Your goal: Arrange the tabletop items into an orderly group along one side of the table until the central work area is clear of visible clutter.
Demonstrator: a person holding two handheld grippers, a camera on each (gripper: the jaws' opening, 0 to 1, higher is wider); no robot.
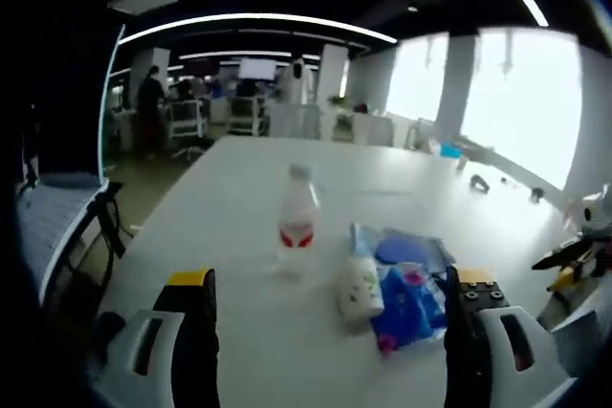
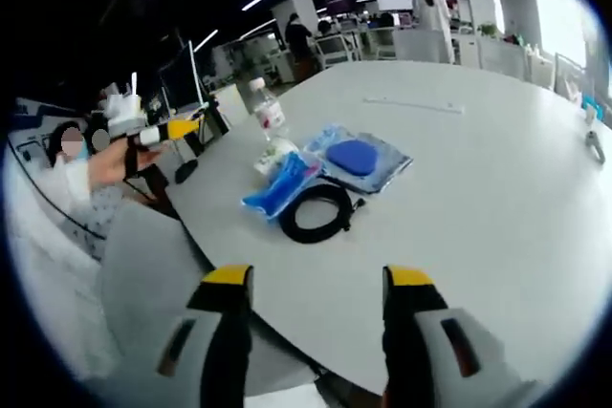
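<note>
one water bottle (image 1: 297, 219), one coiled cable (image 2: 317, 211), two blue packets (image 2: 356, 158).

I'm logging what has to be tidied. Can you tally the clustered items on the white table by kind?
Clear water bottle: 1
Small white bottle: 1
Blue packets or pouches: 2
Black coiled cable: 1
Total: 5
Both grippers hold nothing.

Beyond your table you see an open office: a person (image 1: 150, 102) stands by desks and chairs (image 1: 186, 121) at the far end, bright windows (image 1: 521, 93) line one wall, and ceiling light strips (image 1: 258, 20) curve overhead.
</note>
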